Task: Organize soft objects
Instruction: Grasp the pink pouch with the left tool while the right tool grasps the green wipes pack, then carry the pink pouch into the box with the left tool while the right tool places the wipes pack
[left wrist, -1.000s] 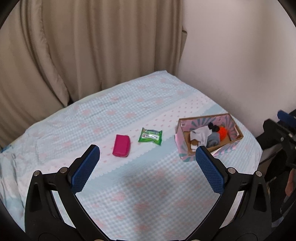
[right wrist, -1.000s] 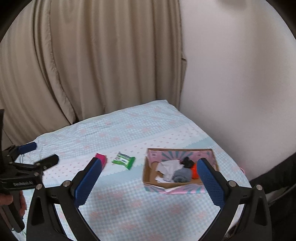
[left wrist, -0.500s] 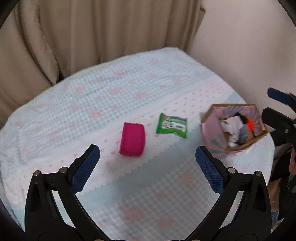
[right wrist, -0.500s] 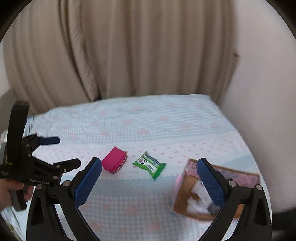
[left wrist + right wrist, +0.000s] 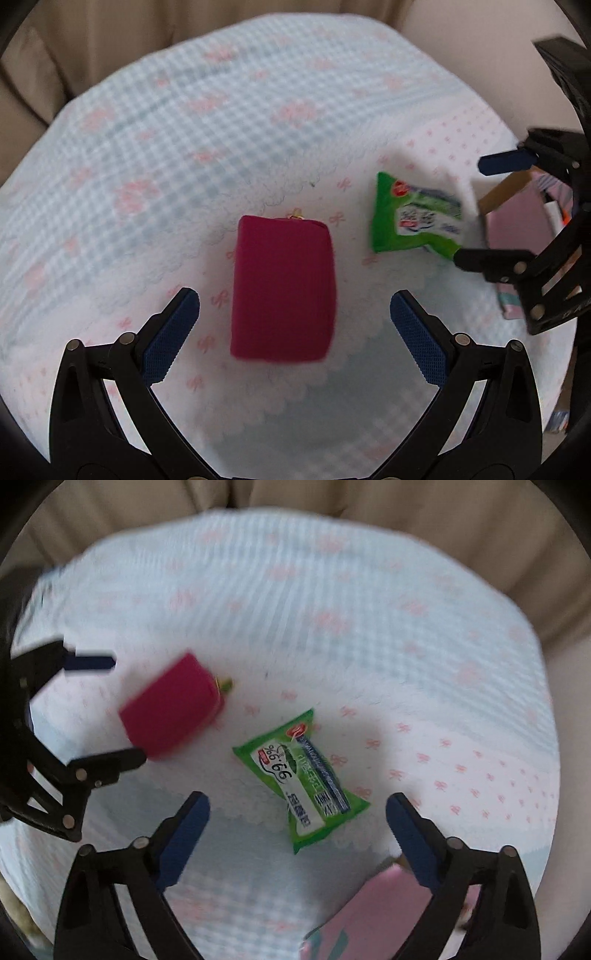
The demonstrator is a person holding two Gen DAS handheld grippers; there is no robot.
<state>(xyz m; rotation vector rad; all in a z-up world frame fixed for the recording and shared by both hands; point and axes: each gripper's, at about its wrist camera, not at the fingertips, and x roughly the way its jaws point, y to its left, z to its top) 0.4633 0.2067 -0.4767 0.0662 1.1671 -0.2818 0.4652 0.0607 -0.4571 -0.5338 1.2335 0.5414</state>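
A magenta pouch [image 5: 283, 287] lies on the bed, and my left gripper [image 5: 294, 307] is open with the pouch between its fingers, just above it. A green wipes pack [image 5: 415, 218] lies to its right. In the right wrist view my right gripper [image 5: 297, 811] is open over the green wipes pack [image 5: 303, 780], with the pouch [image 5: 173, 708] to the left. The right gripper [image 5: 476, 210] also shows in the left wrist view, and the left gripper [image 5: 107, 709] shows in the right wrist view.
A pink cardboard box [image 5: 517, 218] with soft items stands at the right edge of the bed; its pink wall [image 5: 384, 912] shows under the right gripper. The bed has a blue checked cover [image 5: 207, 122]. Beige curtains [image 5: 295, 494] hang behind.
Both grippers have come down and forward toward the bed. The left one now straddles the pouch and the right one hangs over the wipes pack. Both stay open.
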